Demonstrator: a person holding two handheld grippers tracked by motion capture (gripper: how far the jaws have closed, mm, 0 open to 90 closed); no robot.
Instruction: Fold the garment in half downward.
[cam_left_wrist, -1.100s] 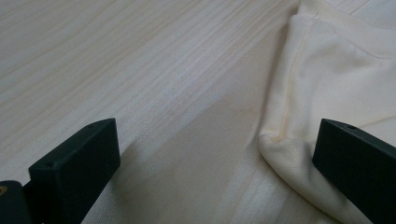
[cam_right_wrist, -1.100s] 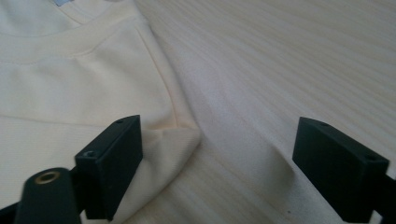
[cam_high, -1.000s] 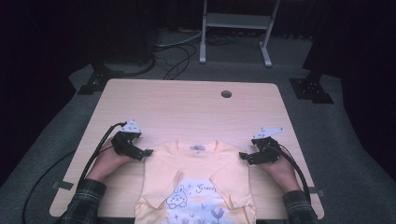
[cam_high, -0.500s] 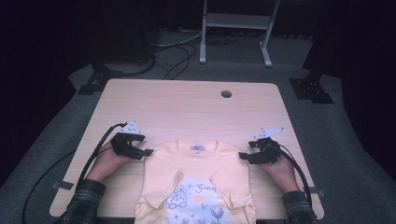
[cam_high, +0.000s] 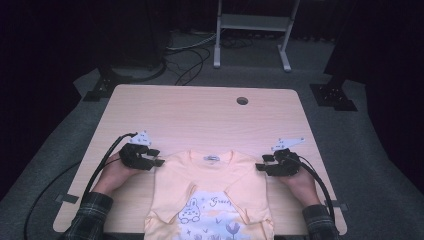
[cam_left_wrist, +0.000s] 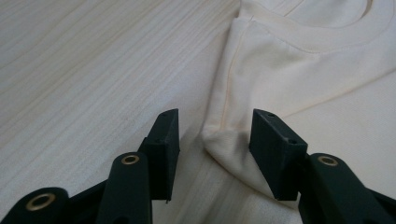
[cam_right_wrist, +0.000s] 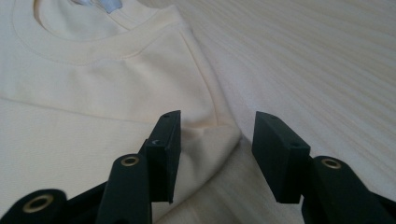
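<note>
the yellow t-shirt (cam_high: 212, 195) carries a short cursive word beside its printed rabbit (cam_high: 188, 213) — it seems to start with "g", but is too small to read. the white neck label (cam_high: 212, 159) shows no legible text — nothing else bears writing.

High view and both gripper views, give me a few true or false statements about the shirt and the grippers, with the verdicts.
1. The yellow T-shirt lies flat on the wooden table. True.
2. The left gripper has a folded shoulder corner between its jaws. True; the jaws have just been closing.
3. The right gripper hovers over bare wood, away from the shirt. False; it straddles the other shoulder corner.
4. The shirt's collar points toward the person. False; it points to the far edge.
</note>
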